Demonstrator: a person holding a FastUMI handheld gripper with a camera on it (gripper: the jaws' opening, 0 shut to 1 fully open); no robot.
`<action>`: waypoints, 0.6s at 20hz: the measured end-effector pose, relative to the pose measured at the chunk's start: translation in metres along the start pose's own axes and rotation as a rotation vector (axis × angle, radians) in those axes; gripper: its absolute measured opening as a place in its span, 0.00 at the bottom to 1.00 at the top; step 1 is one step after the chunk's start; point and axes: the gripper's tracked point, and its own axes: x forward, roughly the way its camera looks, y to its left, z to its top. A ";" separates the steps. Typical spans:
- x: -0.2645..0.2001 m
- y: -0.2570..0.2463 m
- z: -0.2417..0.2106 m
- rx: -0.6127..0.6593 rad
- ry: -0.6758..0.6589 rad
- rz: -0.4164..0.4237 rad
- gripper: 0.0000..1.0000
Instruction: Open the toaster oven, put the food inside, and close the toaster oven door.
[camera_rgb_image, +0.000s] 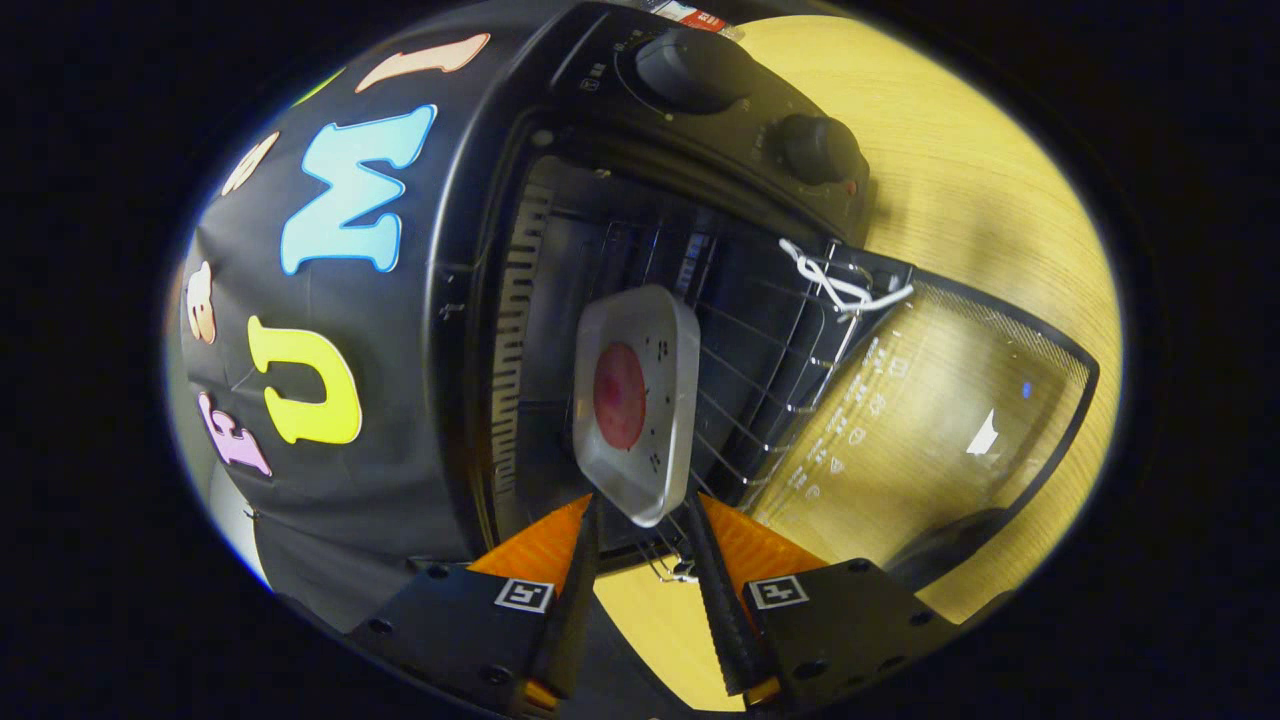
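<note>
The black toaster oven (600, 90) stands open, its glass door (930, 400) folded down flat over the wooden table (980, 190). A white square plate (640, 325) carries a round red slice of food (620, 397). My gripper (643, 505) is shut on the plate's near rim, one finger on each side. The plate hangs at the mouth of the oven cavity, over the front of the wire rack (770, 370). My view is rolled, so the oven looks tipped on its side.
Two black knobs (690, 65) (820, 148) sit on the oven's control panel beside the cavity. A white cord (840, 285) is tied at the rack's front edge by the door hinge. The booth's black cloth wall (330, 480) hangs behind the oven.
</note>
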 end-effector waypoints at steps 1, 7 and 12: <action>-0.004 0.001 -0.005 -0.008 0.006 0.005 0.56; -0.039 0.003 -0.029 -0.126 0.037 0.015 0.99; -0.065 -0.009 -0.042 -0.406 0.024 -0.012 0.98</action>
